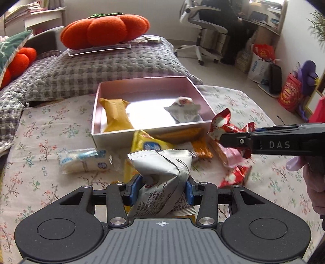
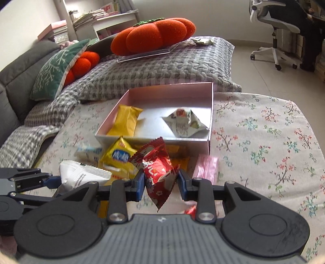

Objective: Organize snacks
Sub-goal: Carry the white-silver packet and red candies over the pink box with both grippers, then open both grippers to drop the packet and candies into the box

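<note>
"DAS" in pale capitals on side of right claw (image 1: 233, 140), just right of pink box (image 1: 150, 130); digit string, partly legible "402250688", on silver packet (image 1: 162, 174) in front of box; other packet print too small or blurred to read

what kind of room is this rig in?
Likely a home living room or study: a grey sofa with a pumpkin cushion, an office chair at a desk, and bookshelves.

A pale pink box (image 2: 210, 113) sits on a cream cloth (image 2: 264, 126) with a red and teal floral print. Inside the box lies a yellow packet (image 2: 125, 121). Behind the box, an orange pumpkin cushion (image 2: 152, 35) rests on a grey-and-white checked blanket (image 2: 142, 71).
</note>
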{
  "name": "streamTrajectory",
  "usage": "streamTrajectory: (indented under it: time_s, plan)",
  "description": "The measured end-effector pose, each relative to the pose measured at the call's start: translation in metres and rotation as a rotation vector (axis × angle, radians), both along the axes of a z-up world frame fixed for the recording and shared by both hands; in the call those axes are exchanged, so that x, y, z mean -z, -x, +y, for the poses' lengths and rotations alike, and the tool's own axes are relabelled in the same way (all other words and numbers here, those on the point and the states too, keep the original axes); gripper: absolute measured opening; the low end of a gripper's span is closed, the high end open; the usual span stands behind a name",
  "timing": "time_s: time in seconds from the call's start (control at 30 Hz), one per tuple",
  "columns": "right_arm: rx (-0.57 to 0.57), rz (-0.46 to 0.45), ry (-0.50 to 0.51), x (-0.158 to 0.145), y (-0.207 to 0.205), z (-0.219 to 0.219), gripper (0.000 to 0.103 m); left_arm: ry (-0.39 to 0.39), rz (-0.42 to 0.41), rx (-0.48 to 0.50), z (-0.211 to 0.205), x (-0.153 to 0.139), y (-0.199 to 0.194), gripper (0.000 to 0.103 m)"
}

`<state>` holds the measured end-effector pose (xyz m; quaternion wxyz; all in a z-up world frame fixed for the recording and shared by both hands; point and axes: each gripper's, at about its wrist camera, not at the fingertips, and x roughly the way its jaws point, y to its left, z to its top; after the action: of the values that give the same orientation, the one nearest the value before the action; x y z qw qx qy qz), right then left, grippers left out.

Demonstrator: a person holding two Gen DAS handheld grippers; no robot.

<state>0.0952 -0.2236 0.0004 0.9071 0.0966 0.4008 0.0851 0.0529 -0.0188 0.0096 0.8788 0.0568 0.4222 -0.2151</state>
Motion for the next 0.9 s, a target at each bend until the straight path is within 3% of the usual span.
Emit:
streamTrajectory:
  time_s: [0.33,0.9]
  plan:
    - [0.052,-0.012,-0.071,-0.010,-0.061,-0.010,0.031,0.006,0.005,-0.085,-0.005,-0.006,-0.074,0.041]
    - [0.152,0.059,-0.182,0.010,-0.136,-0.028,0.031,0.002,0.063,-0.185,-0.024,0.026,-0.159,0.041]
